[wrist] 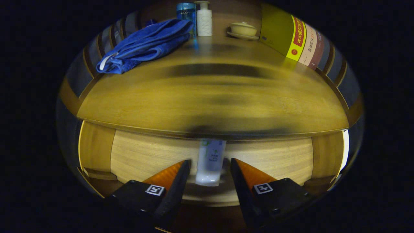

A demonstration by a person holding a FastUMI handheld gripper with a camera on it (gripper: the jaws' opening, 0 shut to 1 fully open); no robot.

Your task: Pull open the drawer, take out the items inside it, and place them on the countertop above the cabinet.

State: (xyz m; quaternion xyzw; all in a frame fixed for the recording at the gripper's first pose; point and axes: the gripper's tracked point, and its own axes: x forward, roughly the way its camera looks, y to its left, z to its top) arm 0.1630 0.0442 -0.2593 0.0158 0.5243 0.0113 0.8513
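Observation:
The drawer (145, 157) stands pulled out under the countertop (129, 106), showing its pale wooden bottom. A white tube (210, 160) with a light printed label lies in it, its far end hidden under the countertop's front edge. My gripper (209, 161) is open, with one finger on each side of the tube. A narrow gap shows between each finger and the tube, so neither presses on it. The picture is blurred by motion.
On the countertop, a folded blue towel (145, 43) lies at the back left. A blue bottle (186, 13) and a white pump bottle (203, 19) stand behind it. A lidded cream bowl (243, 29) on a saucer and a row of upright books (297, 38) stand at the back right.

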